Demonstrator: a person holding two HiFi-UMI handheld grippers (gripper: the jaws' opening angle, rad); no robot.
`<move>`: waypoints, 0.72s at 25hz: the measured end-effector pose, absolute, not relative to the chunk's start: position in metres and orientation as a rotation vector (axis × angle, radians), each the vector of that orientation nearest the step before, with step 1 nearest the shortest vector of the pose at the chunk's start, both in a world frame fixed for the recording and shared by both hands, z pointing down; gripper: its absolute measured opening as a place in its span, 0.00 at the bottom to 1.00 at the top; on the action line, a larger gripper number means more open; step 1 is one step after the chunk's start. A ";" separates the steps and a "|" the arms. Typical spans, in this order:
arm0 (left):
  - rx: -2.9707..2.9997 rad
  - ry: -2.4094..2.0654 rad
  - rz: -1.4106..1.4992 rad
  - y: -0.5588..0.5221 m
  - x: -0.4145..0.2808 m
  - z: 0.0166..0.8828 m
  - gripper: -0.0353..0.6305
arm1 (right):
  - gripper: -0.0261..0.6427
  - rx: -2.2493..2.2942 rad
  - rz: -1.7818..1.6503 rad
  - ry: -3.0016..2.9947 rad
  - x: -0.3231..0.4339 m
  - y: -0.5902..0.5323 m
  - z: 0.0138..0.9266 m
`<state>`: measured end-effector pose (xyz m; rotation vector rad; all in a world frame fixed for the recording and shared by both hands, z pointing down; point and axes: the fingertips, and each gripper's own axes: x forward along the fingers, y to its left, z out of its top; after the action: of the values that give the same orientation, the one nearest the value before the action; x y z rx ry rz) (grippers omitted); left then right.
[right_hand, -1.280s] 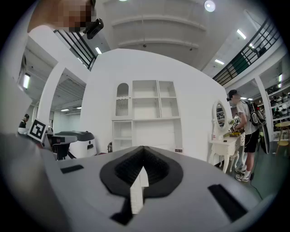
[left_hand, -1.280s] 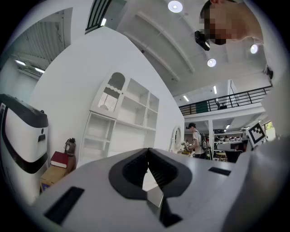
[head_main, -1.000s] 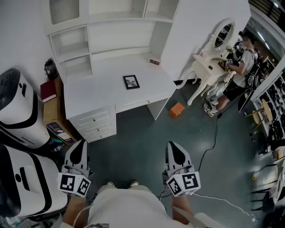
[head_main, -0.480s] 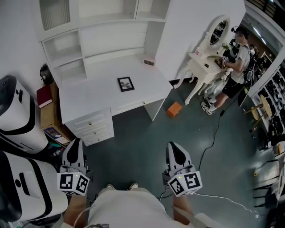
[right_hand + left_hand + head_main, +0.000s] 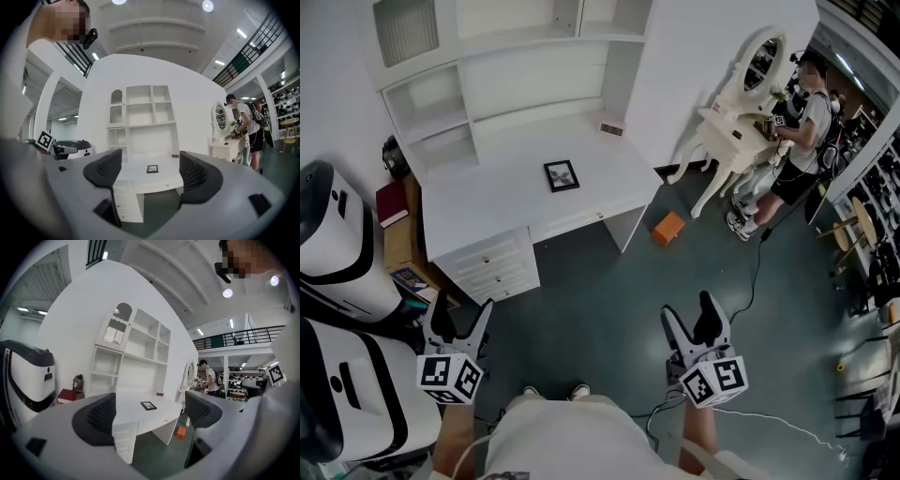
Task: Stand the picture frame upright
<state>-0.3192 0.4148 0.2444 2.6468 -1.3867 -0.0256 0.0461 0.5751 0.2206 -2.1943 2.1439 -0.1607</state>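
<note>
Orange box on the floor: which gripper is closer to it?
Right. The right gripper is held just short of the orange box; the left gripper is far off to its left.

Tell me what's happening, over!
Left gripper and right gripper: jaws just opened, both empty. Picture frame lying flat on the desk, far off. Orange box on floor by the desk.
</note>
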 end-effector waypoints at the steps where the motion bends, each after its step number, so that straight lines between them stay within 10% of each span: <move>1: 2.634 -1.373 -0.003 0.415 -0.317 0.249 0.74 | 0.62 -2.201 -0.168 2.121 0.055 0.577 0.221; 18: 2.642 -1.305 0.089 0.421 -0.241 0.279 0.79 | 0.65 -2.100 -0.307 2.243 0.072 0.554 0.264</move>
<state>-0.2409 0.4213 0.2789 2.6421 -1.3047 0.0894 0.0724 0.5544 0.2644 -2.1000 2.2432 -0.3067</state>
